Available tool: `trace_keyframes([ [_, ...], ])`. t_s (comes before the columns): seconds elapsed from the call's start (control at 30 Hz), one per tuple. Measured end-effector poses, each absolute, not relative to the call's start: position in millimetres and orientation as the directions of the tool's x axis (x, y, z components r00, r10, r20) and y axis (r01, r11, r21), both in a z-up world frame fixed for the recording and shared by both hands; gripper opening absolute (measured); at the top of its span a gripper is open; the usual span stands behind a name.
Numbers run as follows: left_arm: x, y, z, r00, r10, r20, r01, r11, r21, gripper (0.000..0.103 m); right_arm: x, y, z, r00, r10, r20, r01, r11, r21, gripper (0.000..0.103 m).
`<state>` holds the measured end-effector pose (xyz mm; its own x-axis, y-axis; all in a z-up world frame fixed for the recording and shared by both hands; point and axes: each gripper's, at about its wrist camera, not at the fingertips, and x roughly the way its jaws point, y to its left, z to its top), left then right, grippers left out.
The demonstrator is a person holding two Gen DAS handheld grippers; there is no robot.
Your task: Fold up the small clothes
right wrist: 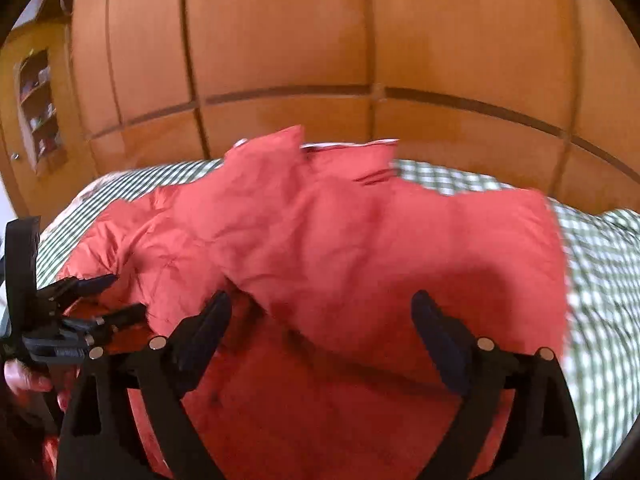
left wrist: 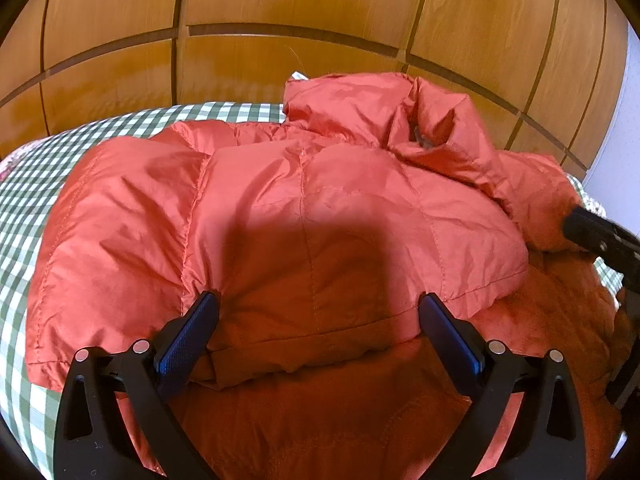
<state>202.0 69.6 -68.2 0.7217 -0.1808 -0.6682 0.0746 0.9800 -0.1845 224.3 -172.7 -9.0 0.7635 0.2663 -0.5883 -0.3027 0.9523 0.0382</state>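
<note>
Jacket: an orange-red quilted puffer jacket [left wrist: 304,208] lies spread across the bed, its stitched panels puffed and creased, one side folded over the body so a hem edge runs across the near part.
Collar: the stand-up collar [left wrist: 436,120] rises at the far end, nearest the wood panels, with a dark lining showing inside it.
Sleeve: a sleeve [left wrist: 536,196] trails off to the right side in the left wrist view, ending just beside the other tool.
Bedcover: a green-and-white checked cover [left wrist: 28,208] shows on both sides of the jacket and behind it.
Backdrop: tall panelled wooden wardrobe doors [left wrist: 304,8] stand behind the bed; a small open shelf unit [right wrist: 38,108] is set into the woodwork at far left of the right wrist view.
Left gripper: the left gripper [left wrist: 318,312] hovers low over the near hem, its jaws spread wide with blue textured pads [left wrist: 188,340] facing in; nothing sits between them.
Right gripper: the right gripper [right wrist: 322,312] hangs over the jacket's lower part, jaws likewise wide apart and holding nothing; this view is motion-blurred.
Cross views: the left gripper appears at the left edge of the right wrist view, over the jacket's edge, with a hand [right wrist: 22,376] behind it.
</note>
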Motion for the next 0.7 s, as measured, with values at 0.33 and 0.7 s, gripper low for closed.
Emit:
trace_keyframes([
  [0.33, 217, 48, 14, 0.759, -0.380, -0.528, 0.179, 0.902, -0.392, 0.099, 218, -261, -45, 0.752, -0.041, -0.658, 0.112, 0.992, 0.066, 0.094],
  [0.7, 323, 18, -34, 0.588, -0.506, -0.631, 0.028, 0.793, -0.609, 0.016, 211, -320, -63, 0.721, 0.095, -0.687, 0.185, 0.928, 0.322, 0.098],
])
